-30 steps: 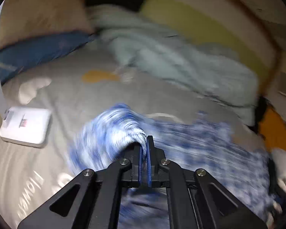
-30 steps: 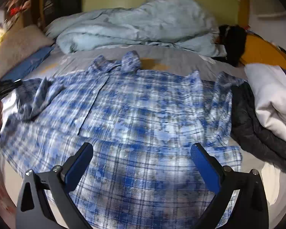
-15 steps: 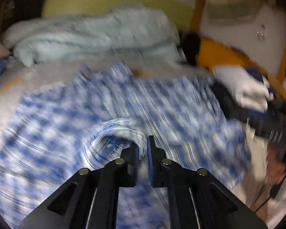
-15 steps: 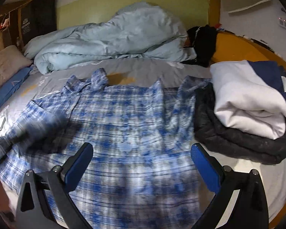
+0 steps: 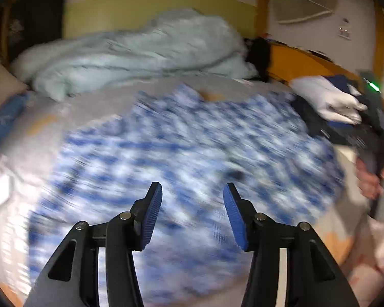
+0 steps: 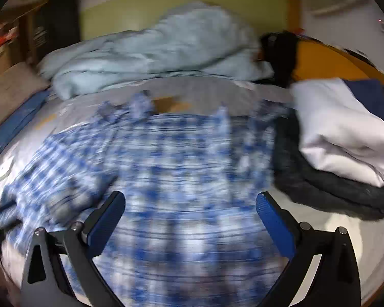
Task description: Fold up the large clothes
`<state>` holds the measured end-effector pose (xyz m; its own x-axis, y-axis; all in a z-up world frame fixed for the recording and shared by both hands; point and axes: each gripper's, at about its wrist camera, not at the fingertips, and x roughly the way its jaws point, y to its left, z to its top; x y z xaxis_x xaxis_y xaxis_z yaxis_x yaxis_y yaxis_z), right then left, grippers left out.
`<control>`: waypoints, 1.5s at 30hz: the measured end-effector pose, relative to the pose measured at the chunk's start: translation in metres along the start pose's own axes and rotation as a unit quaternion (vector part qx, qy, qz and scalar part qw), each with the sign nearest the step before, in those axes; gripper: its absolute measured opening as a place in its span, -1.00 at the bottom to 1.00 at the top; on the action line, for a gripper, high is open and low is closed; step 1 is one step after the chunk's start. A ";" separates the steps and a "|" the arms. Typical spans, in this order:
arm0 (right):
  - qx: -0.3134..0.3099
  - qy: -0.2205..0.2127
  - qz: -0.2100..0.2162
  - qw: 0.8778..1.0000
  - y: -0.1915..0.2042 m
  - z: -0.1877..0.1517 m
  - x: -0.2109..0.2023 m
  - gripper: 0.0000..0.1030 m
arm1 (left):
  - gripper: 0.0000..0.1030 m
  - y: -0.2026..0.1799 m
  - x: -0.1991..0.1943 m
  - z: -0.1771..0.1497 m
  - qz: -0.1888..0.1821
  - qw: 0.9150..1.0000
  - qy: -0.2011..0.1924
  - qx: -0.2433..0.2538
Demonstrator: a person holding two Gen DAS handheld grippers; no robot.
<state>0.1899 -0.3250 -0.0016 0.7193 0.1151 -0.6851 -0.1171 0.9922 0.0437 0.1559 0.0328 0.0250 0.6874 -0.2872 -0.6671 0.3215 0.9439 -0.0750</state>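
My left tongs (image 5: 192,206) opening, empty; right tongs (image 6: 190,213) wide apart, empty. Blue-white plaid cotton shirt (image 6: 166,179) lies at 12 o'clock, long axis 6–12; both hands abt equally near.

Left gripper (image 5: 192,192) let go of shirt (image 5: 181,138) sleeve — jaws opening, nothing between.

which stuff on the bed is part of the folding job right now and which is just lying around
In the job:
- blue plaid shirt, spread on the bed
- left gripper, jaws opening, nothing between them
- right gripper, open over the shirt

Lying about:
- light blue duvet
- white folded garment
- dark grey knit
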 end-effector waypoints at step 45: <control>0.020 0.109 -0.007 0.994 -0.003 -0.027 0.023 -0.18 | 0.04 0.122 -0.005 0.002 0.118 0.987 -0.023 -0.110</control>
<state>0.1883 -0.3267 -0.0376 0.5540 0.0931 -0.8273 -0.0782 0.9952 0.0596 0.1931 0.1489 0.0205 0.7561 -0.0575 -0.6519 0.0030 0.9964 -0.0844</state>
